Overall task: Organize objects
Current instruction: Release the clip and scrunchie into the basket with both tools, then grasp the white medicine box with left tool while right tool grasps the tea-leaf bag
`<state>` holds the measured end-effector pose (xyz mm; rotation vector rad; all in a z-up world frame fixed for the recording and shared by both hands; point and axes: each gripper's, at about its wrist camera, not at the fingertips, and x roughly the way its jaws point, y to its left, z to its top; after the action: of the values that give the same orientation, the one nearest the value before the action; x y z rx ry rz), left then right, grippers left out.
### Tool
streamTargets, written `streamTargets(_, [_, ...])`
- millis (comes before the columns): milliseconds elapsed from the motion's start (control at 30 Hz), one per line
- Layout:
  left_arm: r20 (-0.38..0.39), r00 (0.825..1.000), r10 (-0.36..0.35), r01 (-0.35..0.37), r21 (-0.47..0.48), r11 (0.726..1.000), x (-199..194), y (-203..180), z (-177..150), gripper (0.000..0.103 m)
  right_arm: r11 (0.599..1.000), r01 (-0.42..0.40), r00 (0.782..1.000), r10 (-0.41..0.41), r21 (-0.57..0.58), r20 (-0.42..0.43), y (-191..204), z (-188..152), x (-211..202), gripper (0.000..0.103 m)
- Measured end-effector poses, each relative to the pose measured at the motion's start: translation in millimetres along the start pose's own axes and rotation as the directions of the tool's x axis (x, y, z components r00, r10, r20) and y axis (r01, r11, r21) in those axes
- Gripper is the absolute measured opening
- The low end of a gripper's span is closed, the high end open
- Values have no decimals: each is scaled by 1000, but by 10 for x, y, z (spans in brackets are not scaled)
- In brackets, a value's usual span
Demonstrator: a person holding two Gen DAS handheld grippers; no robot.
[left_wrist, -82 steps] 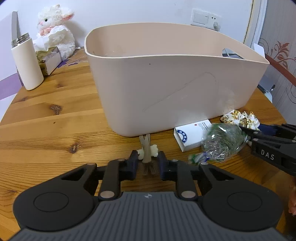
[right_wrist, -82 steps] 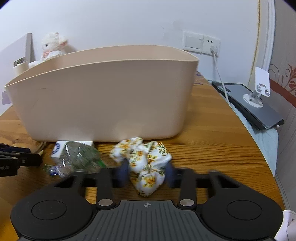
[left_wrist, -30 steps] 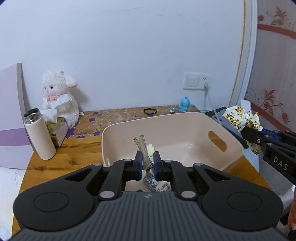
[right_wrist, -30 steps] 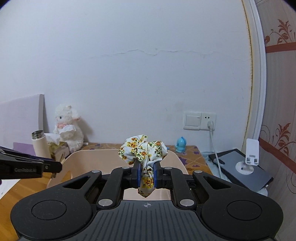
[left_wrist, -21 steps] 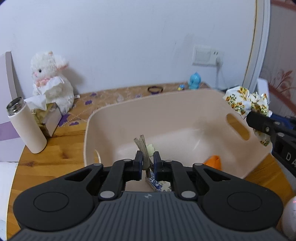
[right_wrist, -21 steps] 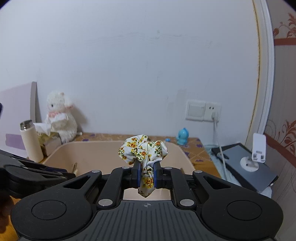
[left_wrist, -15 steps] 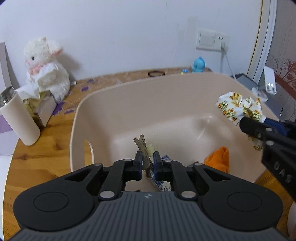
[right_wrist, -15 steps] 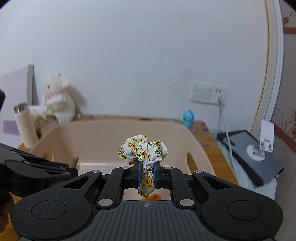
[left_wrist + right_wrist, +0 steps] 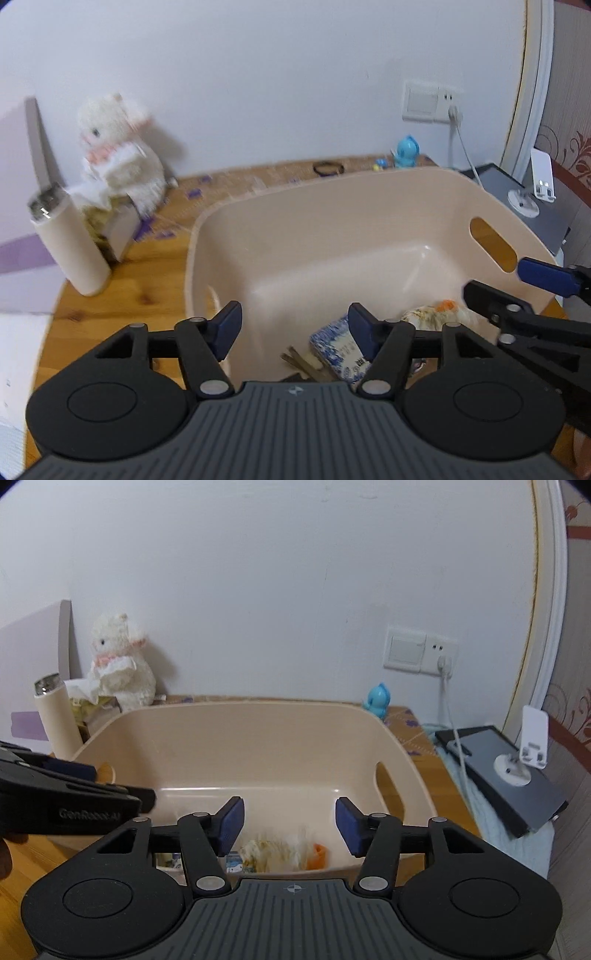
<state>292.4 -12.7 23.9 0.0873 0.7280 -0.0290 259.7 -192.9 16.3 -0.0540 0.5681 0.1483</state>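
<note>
Over the beige plastic bin [image 9: 369, 206], the left gripper [image 9: 293, 326] and right gripper [image 9: 288, 821] hang with fingers spread and empty. Below them, on the bin floor, lie the floral fabric scrunchie [image 9: 271, 853], blue-and-white box [image 9: 338, 349] and brown sticks [image 9: 299, 363], apparently released there. Beyond, the wooden counter [image 9: 147, 291] carries a cream bottle [image 9: 68, 251].

A white plush lamb [image 9: 120, 662] sits behind a tissue box [image 9: 114, 225] and cream flask [image 9: 55, 716]; a blue figurine [image 9: 377, 699] stands below the wall socket [image 9: 419, 653].
</note>
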Motion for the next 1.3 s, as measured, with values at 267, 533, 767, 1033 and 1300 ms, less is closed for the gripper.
streamTargets(267, [55, 998, 0, 0, 7, 1000, -416, -26, -129, 73, 999, -5, 999, 3, 36, 50, -76, -36, -430, 66])
streamTargets(533, [74, 997, -11, 9, 32, 999, -703, -44, -407, 75, 999, -4, 999, 2, 39, 52, -162, -233, -721, 67])
streamTargets(767, [26, 999, -32, 32, 23, 999, -717, -59, -714, 76, 1000, 6, 1000, -7, 10, 29, -171, -479, -844, 67])
streamTargets(1033, [-50, 999, -20, 21, 20, 1000, -561, -25, -1046, 76, 1000, 6, 999, -6, 16, -39, -160, -829, -773, 67])
streamTargets(1300, [-118, 993, -7, 10, 23, 1000, -353, 32, -1228, 76, 999, -40, 990, 43, 28, -134, -106, -1080, -562, 67])
